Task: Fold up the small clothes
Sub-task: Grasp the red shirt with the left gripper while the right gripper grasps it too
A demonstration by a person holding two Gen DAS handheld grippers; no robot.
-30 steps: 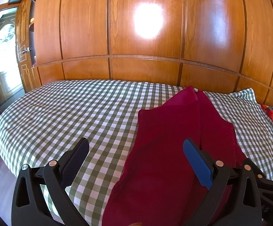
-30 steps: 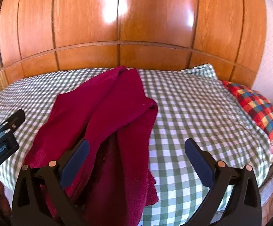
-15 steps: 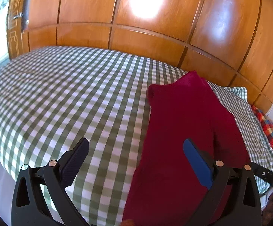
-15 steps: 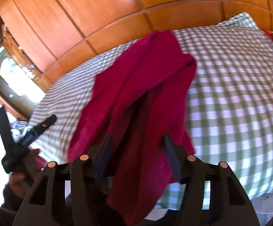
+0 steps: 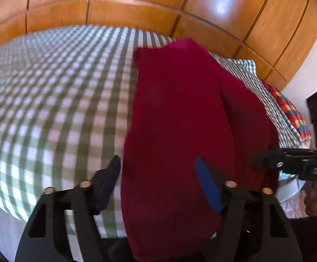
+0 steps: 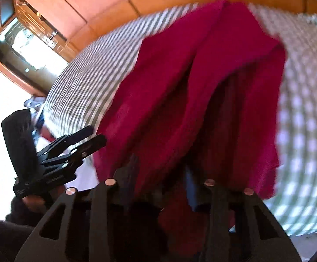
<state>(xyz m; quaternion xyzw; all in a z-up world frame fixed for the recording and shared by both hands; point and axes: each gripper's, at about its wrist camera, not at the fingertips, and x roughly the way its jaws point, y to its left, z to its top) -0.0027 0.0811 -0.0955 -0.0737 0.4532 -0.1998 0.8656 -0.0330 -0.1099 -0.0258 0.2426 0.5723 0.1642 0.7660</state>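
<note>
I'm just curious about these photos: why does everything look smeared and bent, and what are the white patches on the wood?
Left wrist view: glare spots on the glossy wood wall, checks of the bedspread softly smeared. Right wrist view: heavier motion blur, red garment streaked, window area washed out white. Fisheye lenses bend both.

I am working in a bedroom of a home. In front of me lies a wide bed under a green-and-white checked cotton sheet point(image 5: 49, 100), with a matching checked pillow point(image 5: 243, 67) and a second cushion in red, blue and yellow squares point(image 5: 289, 111) at its right end. Behind the bed runs a wall of glossy orange-brown wooden panels point(image 5: 136, 15). In the right wrist view a carved wooden door with a glass pane point(image 6: 25, 37) stands past the bed's far corner, bright daylight coming through.
</note>
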